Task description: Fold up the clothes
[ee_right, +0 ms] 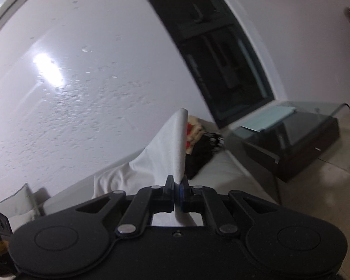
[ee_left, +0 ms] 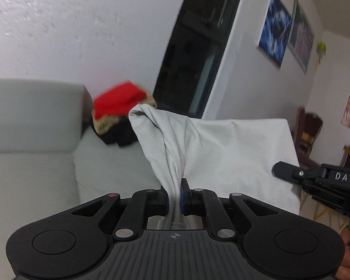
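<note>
A light grey garment [ee_left: 221, 154] hangs in the air, stretched between the two grippers above a pale sofa [ee_left: 30, 140]. My left gripper [ee_left: 175, 193] is shut on a bunched, seamed edge of it, the cloth rising in a fold above the jaws. In the left wrist view the right gripper [ee_left: 277, 170] comes in from the right edge, its tip against the garment's far side. In the right wrist view my right gripper [ee_right: 176, 186] is shut on a thin fold of the same garment [ee_right: 165, 154], which slopes down to the left.
A stack of folded clothes [ee_left: 121, 107], red on top with tan and black beneath, lies on the sofa's far end. A glass-topped dark table [ee_right: 291, 135] stands to the right. A dark window [ee_left: 198, 53] and posters [ee_left: 275, 28] are on the wall. Wooden chairs [ee_left: 308, 130] stand far right.
</note>
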`<action>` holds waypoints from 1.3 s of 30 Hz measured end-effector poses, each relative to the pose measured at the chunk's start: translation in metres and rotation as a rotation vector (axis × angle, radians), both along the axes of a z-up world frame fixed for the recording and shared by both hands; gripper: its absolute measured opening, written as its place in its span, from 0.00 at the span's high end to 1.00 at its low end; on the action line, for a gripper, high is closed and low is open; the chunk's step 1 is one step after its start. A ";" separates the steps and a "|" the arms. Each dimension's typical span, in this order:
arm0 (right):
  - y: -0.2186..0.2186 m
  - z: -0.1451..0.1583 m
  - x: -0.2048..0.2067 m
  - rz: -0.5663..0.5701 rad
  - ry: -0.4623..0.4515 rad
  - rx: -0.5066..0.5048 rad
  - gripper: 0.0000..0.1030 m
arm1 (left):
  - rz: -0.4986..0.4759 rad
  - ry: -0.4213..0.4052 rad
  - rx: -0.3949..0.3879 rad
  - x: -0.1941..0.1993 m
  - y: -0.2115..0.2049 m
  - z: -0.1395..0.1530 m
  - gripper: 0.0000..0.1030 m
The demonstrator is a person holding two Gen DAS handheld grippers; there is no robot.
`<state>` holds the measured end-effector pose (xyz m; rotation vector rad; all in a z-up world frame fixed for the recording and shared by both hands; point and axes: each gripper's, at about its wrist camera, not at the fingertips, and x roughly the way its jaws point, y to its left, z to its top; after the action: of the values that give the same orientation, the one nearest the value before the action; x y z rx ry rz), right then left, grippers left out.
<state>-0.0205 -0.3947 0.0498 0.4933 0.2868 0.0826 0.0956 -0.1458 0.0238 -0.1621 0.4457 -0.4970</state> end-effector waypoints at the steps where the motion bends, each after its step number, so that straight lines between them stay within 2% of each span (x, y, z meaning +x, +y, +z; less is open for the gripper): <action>1: -0.006 -0.006 0.011 -0.008 0.019 0.009 0.96 | -0.008 0.014 0.005 0.010 -0.010 -0.004 0.93; 5: -0.025 -0.032 0.070 -0.034 0.110 0.061 0.96 | 0.029 0.070 0.055 0.063 -0.036 -0.027 0.93; 6: -0.029 -0.040 0.086 -0.050 0.131 0.072 0.96 | 0.050 0.083 0.073 0.081 -0.042 -0.035 0.91; 7: -0.032 -0.047 0.107 -0.059 0.159 0.073 0.96 | 0.070 0.096 0.091 0.098 -0.049 -0.043 0.82; 9: -0.040 -0.066 0.149 -0.078 0.223 0.071 0.93 | 0.132 0.152 0.155 0.135 -0.054 -0.066 0.77; 12: -0.055 -0.098 0.190 -0.129 0.333 0.043 0.84 | 0.209 0.236 0.197 0.160 -0.034 -0.088 0.84; 13: -0.059 -0.103 0.190 -0.143 0.349 0.031 0.80 | 0.206 0.235 0.181 0.158 -0.022 -0.089 0.81; 14: -0.062 -0.105 0.181 -0.149 0.338 0.025 0.71 | 0.201 0.229 0.176 0.155 -0.011 -0.089 0.76; 16: -0.068 -0.109 0.159 -0.159 0.304 0.015 0.56 | 0.186 0.226 0.196 0.143 0.002 -0.090 0.73; 17: -0.068 -0.109 0.148 -0.162 0.293 -0.003 0.54 | 0.178 0.227 0.208 0.137 0.008 -0.091 0.73; 21: -0.059 -0.106 0.124 -0.108 0.288 -0.078 0.54 | 0.104 0.219 0.202 0.105 0.007 -0.086 0.72; 24: -0.027 -0.094 0.105 -0.031 0.274 -0.176 0.63 | 0.010 0.158 0.277 0.083 -0.026 -0.081 0.64; 25: -0.017 -0.093 0.103 0.005 0.277 -0.207 0.70 | -0.023 0.164 0.312 0.079 -0.038 -0.084 0.57; 27: -0.004 -0.096 0.104 0.023 0.318 -0.243 0.73 | -0.068 0.223 0.382 0.079 -0.057 -0.097 0.56; 30: 0.006 -0.106 0.099 -0.017 0.416 -0.272 0.73 | -0.041 0.317 0.440 0.074 -0.060 -0.113 0.54; 32: 0.005 -0.113 0.081 -0.026 0.463 -0.239 0.72 | -0.018 0.353 0.464 0.065 -0.053 -0.111 0.53; 34: 0.008 -0.116 0.061 -0.023 0.516 -0.252 0.72 | -0.002 0.400 0.493 0.057 -0.045 -0.107 0.53; 36: 0.011 -0.116 0.043 -0.020 0.576 -0.255 0.72 | 0.019 0.410 0.512 0.042 -0.039 -0.099 0.52; 37: 0.011 -0.113 0.035 -0.017 0.592 -0.226 0.72 | 0.028 0.408 0.513 0.033 -0.036 -0.094 0.48; 38: 0.011 -0.107 0.029 -0.016 0.589 -0.196 0.69 | 0.035 0.402 0.508 0.025 -0.034 -0.087 0.45; 39: 0.011 -0.099 0.024 -0.015 0.583 -0.169 0.64 | 0.038 0.396 0.497 0.017 -0.031 -0.081 0.38</action>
<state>0.0034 -0.3838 -0.0492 0.3422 0.8534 -0.1030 0.1122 -0.1772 -0.0570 0.2152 0.9372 -0.3030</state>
